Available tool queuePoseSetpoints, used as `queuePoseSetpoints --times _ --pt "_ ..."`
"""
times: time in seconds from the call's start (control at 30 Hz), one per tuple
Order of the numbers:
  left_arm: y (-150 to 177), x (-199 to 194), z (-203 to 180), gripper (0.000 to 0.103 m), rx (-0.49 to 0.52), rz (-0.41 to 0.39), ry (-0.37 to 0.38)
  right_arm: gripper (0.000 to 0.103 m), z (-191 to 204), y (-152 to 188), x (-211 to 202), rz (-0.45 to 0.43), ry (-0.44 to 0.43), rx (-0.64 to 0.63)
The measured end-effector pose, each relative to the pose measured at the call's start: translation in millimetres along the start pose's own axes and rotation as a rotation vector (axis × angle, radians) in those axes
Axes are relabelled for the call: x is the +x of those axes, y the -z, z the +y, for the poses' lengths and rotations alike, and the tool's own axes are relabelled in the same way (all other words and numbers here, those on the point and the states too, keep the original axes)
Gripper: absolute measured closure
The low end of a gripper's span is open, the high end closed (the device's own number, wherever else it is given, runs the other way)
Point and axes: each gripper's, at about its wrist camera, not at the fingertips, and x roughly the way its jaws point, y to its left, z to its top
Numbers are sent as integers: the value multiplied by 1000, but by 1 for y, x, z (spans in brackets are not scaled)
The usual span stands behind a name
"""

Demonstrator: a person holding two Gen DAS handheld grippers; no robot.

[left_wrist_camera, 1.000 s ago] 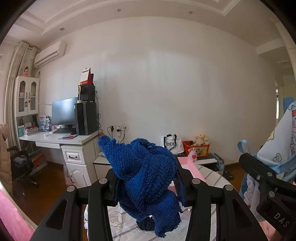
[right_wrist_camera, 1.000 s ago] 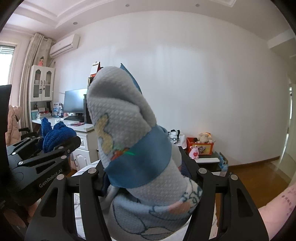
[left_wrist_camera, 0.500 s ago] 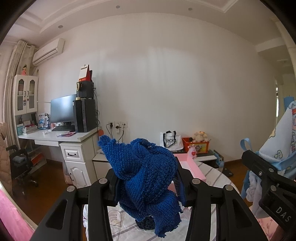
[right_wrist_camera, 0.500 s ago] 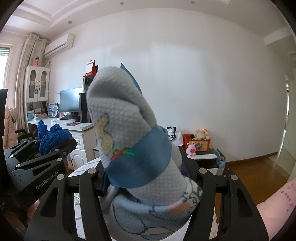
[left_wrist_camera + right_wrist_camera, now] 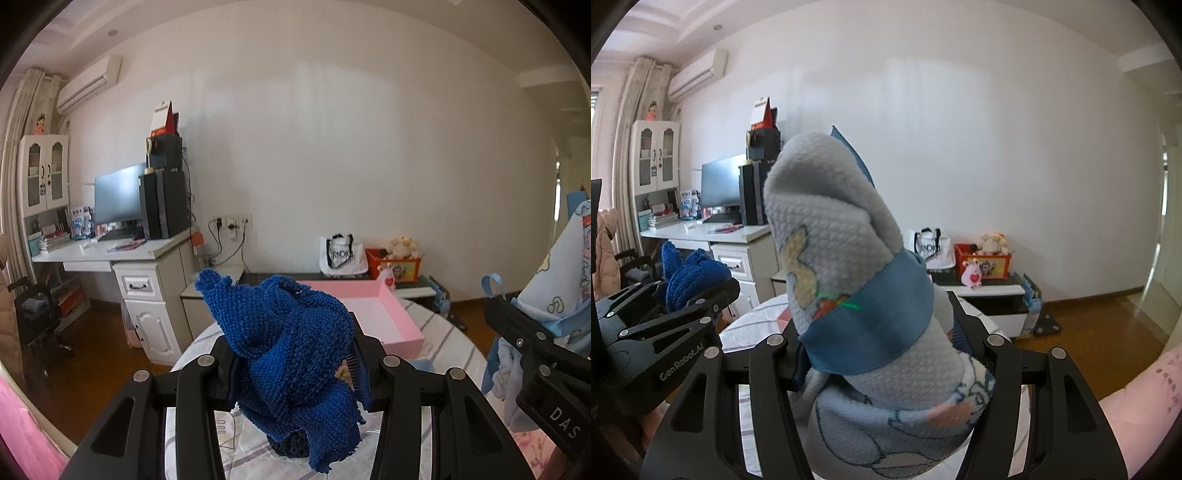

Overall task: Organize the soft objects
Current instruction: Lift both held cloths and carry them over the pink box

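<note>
Round table (image 5: pixel 447 343) with striped cloth sits below both grippers, white desk (image 5: pixel 110 254) with monitor (image 5: pixel 118 199) behind it on the left wall side.

Pink tray (image 5: pixel 391 314), open top, sits on the table just past the left gripper's load. Inside looks bare where visible; near part is hidden by the knit.

Right gripper (image 5: pixel 882 354): jaws pinching a light blue printed baby blanket (image 5: pixel 831 236) with darker blue trim. The bundle fills the gap between the fingers, stands up well above the fingertips and also bulges out below them toward the camera. It is held in the air, above the table edge. In the left wrist view the same blanket (image 5: pixel 569 266) shows at the right edge, hanging over that gripper's body, a blue loop sticking out on its left.

Left gripper (image 5: pixel 295 354): jaws pinching a dark blue knitted cloth (image 5: pixel 288 343). Crumpled wad sits squarely between the fingers, a peak rises up-left above the tips, and a flap hangs below the right finger. Held in the air over the near part of the table, short of the tray. From the right wrist view it (image 5: pixel 690 277) sits to the left, top of the knit poking above the finger.

Pink sleeve (image 5: pixel 1137 406) at lower right in the right wrist view.
</note>
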Motion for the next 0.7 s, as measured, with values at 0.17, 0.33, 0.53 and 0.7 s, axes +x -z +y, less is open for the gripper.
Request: queuePoseSetpoints --times 0.17,0.33,0.53,0.7 --pt "-14 43 -5 60 6 70 2 46 1 -4 40 43 -3 1" --pt "-34 97 -7 60 -4 157 2 46 -4 -8 89 103 9 11" --pt "-75 167 -15 60 -1 241 -14 46 -12 -11 148 168 12 30" --pt "-108 228 -22 60 11 305 -28 46 -18 -8 191 233 31 45"
